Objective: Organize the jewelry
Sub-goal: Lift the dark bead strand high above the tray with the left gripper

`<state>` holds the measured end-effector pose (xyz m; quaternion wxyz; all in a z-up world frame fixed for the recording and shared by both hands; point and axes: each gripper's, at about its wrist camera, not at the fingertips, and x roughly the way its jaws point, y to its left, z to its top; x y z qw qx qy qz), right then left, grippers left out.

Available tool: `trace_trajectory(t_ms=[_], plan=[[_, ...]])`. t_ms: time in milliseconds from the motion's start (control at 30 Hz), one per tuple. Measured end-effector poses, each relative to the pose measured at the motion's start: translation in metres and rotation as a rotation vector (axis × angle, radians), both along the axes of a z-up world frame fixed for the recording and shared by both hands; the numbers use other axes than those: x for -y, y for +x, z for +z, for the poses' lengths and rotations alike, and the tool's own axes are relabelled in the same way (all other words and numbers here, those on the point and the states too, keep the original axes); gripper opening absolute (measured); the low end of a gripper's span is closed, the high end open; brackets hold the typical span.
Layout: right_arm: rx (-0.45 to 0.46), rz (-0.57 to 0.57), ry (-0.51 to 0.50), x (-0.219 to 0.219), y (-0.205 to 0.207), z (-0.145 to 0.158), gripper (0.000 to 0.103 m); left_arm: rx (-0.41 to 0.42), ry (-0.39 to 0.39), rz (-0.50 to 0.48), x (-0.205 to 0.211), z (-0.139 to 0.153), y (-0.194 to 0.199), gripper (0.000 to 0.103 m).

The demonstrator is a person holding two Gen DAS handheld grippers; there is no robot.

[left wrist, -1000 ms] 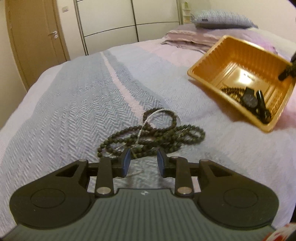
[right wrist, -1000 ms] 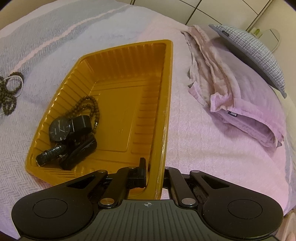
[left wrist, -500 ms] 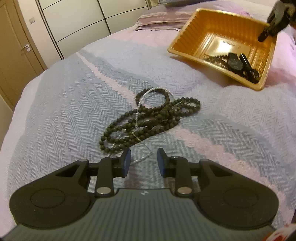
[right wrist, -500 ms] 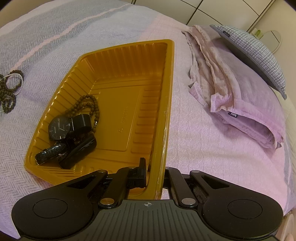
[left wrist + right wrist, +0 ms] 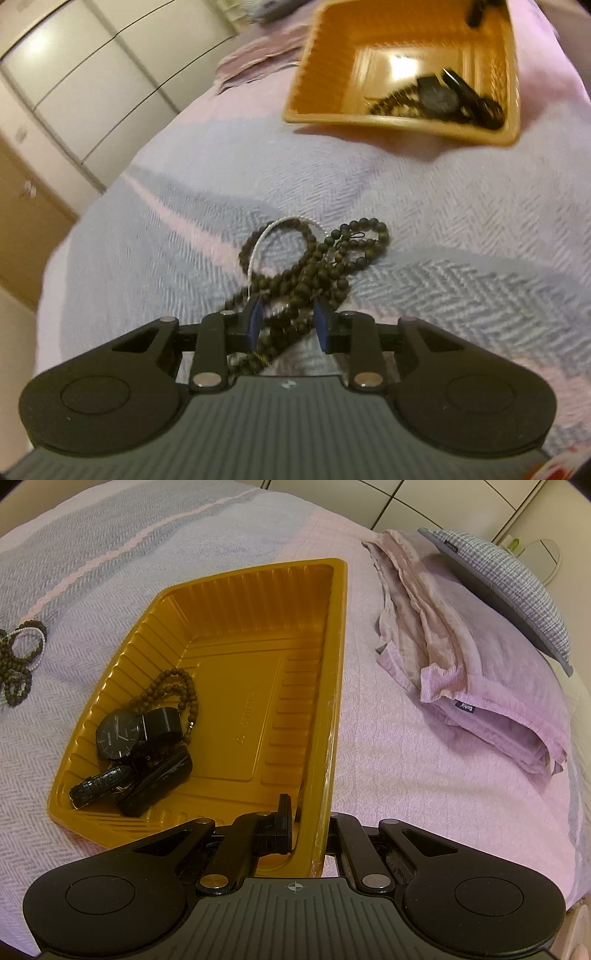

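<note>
A tangle of dark bead necklaces [image 5: 314, 262] with a thin silver chain [image 5: 258, 243] lies on the grey-and-pink bedspread. My left gripper [image 5: 288, 323] is open and straddles the near end of the tangle, with beads between its blue pads. The orange plastic tray [image 5: 340, 664] sits tilted farther along the bed, also visible in the left wrist view as the tray [image 5: 399, 122]. It holds a black watch [image 5: 118, 734], a brown bead bracelet [image 5: 177, 686] and a black strap [image 5: 99, 786]. My right gripper [image 5: 308, 814] is shut on the tray's near side wall. The bead tangle [image 5: 18, 664] shows at the far left.
Folded pink sheets [image 5: 461, 657] and a grey checked pillow [image 5: 509, 583] lie to the right of the tray. White wardrobe doors [image 5: 92, 74] and a wooden door [image 5: 22, 206] stand beyond the bed. Bedspread lies between the beads and the tray.
My left gripper has rolled and moved forward onto the bead tangle, so beads now sit between its pads. The right gripper and the tray have kept still.
</note>
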<state>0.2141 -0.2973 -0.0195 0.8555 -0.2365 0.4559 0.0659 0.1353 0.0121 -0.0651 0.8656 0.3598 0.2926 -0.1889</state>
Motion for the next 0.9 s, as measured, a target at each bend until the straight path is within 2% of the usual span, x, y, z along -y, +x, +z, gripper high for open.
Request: trace_trajectory(t_ms=[67,100,233,300,433,533,700,900], plan=[[0.001,0.0,-0.001,0.0,0.0,0.0,0.004,0.005,0.032,-0.031,0.004,-0.001,0.001,0.009],[0.002,0.0,-0.001,-0.001,0.0,0.0,0.004,0.002,0.039,-0.037,0.005,0.0,0.002,0.007],[0.003,0.0,-0.001,-0.001,0.0,0.0,0.004,0.007,0.036,-0.05,0.005,0.013,0.003,0.007],[0.005,-0.001,0.0,0.0,0.0,0.0,0.004,0.0,-0.009,-0.038,0.002,0.027,0.008,0.007],[0.008,0.0,0.001,0.0,-0.001,0.0,0.004,0.001,-0.147,-0.033,-0.012,0.077,0.019,0.006],[0.012,0.001,0.001,-0.001,-0.002,0.001,0.004,0.027,-0.217,-0.041,-0.021,0.116,0.025,0.006],[0.016,0.002,0.004,-0.001,-0.003,0.001,0.004,0.083,-0.275,-0.05,-0.027,0.171,0.03,0.006],[0.018,0.004,0.004,0.0,-0.003,0.001,0.004,0.142,-0.305,-0.054,-0.031,0.22,0.028,0.006]])
